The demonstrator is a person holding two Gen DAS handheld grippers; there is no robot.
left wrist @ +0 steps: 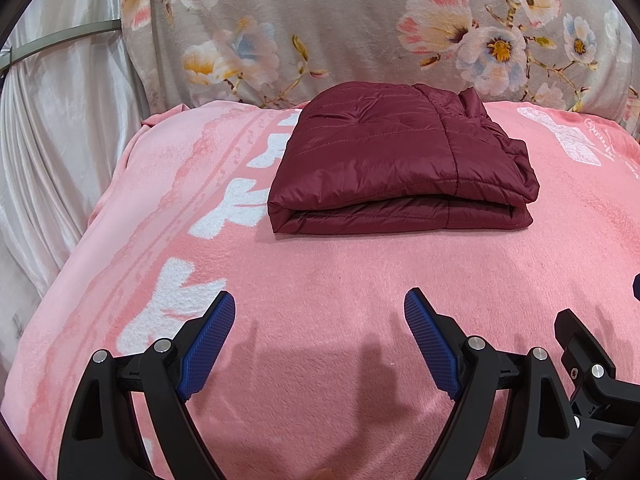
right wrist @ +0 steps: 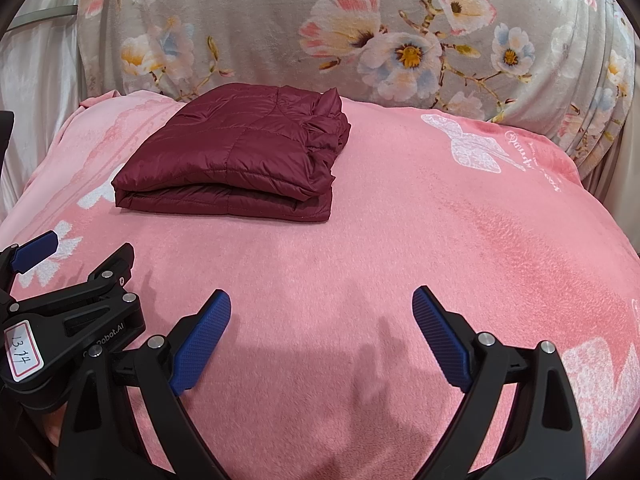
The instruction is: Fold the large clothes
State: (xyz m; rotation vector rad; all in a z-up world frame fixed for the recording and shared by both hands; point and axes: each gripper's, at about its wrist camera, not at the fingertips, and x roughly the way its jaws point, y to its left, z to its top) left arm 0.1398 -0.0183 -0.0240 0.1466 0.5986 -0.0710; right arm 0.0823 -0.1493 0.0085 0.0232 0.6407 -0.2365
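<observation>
A dark red quilted jacket (left wrist: 400, 160) lies folded into a compact rectangle on the pink blanket (left wrist: 320, 280); it also shows in the right wrist view (right wrist: 236, 156), left of centre. My left gripper (left wrist: 320, 312) is open and empty, held above the blanket well in front of the jacket. My right gripper (right wrist: 322, 308) is open and empty too, in front and to the right of the jacket. The left gripper's body (right wrist: 76, 320) shows at the left edge of the right wrist view.
A grey floral blanket (left wrist: 360, 28) rises behind the pink one. White satin curtains (left wrist: 60, 140) hang at the left. White butterfly prints (right wrist: 476, 148) mark the pink blanket to the right of the jacket.
</observation>
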